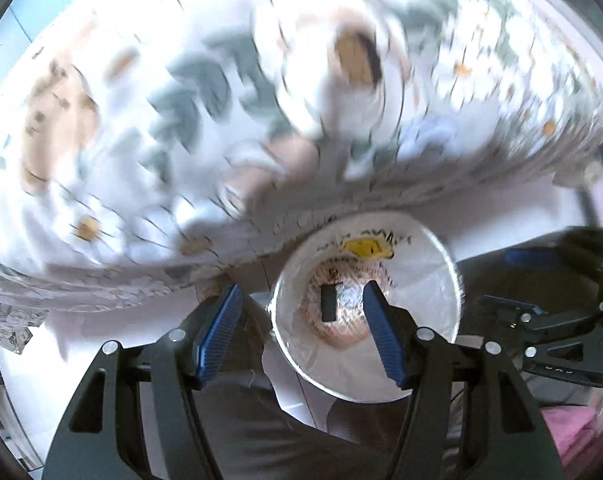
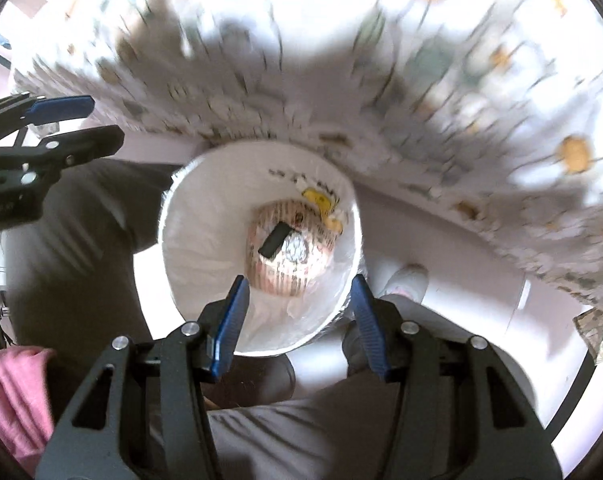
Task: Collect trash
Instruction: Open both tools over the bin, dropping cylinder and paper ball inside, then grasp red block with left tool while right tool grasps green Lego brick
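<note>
the trash bin stands on the floor just below the edge of the surface, which is draped in a flowered cloth, and both cameras look almost straight down into it. it is a white round bin lined with a thin plastic bag, and at the bottom lie a small dark rectangular piece and a crumpled printed wrapper, with a yellow scrap higher on the inner wall. all of this looks light and soft; wrappers of this kind likely crumple and slip, so a pinch across a folded edge would hold better than a grab at a flat face, and the liner would tear or lift out if snagged. on the surface the picture is smeared by blur, so pale rounded shapes there cannot be told apart as trash or pattern. the left gripper hangs above the bin's rim with its blue pads partly apart and nothing between them, touching nothing. the right gripper is likewise empty, its jaws partly apart over the bin mouth, clear of the liner. grey trouser legs and a pale shoe of the person show beside the bin.
</note>
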Demonstrator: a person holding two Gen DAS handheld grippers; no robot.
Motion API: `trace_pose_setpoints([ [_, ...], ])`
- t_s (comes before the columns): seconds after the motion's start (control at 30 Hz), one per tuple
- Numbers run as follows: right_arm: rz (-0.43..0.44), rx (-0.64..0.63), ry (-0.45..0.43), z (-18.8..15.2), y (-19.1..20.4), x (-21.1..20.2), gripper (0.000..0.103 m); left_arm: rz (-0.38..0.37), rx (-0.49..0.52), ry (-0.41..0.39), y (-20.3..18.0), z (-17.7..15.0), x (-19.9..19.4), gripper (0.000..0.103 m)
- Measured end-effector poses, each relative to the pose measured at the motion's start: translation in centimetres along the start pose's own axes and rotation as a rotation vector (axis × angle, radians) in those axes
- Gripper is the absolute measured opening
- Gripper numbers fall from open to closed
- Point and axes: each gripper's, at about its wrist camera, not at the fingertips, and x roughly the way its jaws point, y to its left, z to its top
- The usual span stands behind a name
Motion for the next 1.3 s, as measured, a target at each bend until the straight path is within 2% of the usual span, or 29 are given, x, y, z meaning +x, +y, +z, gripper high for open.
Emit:
trace_pose_setpoints([
  [0.3,-0.01,-0.023,-0.177,1.4,-0.3,-9.3,0.054,0.023,0.039,-0.138,1.2,3.7,-7.0,0.066],
  [0.37,-0.014,-0.024,-0.217,2.1,-0.4,-11.1,0.054,0.035,0.042,-0.172,1.8,5.0,-8.3,0.069],
  [0.57,0.0,-0.028,-0.32,4.4,-0.5,-15.3,0.054,0.069,0.024,-0.223,3.2,8.8,-10.1,0.073],
  [0.63,0.003,-0.03,-0.348,5.5,-0.6,-16.1,0.057,0.066,0.008,-0.228,3.8,10.0,-10.0,0.075],
  [0.73,0.0,-0.038,-0.378,7.3,-0.6,-16.6,0.06,0.053,-0.015,-0.23,4.7,11.6,-9.6,0.076],
  [0.97,-0.023,-0.076,-0.399,12.8,-1.2,-16.2,0.064,0.103,-0.04,-0.259,7.2,16.6,-8.5,0.077],
  [1.3,-0.015,-0.145,-0.388,21.1,-3.1,-14.4,0.064,0.063,-0.05,-0.238,9.7,22.8,-5.1,0.077],
])
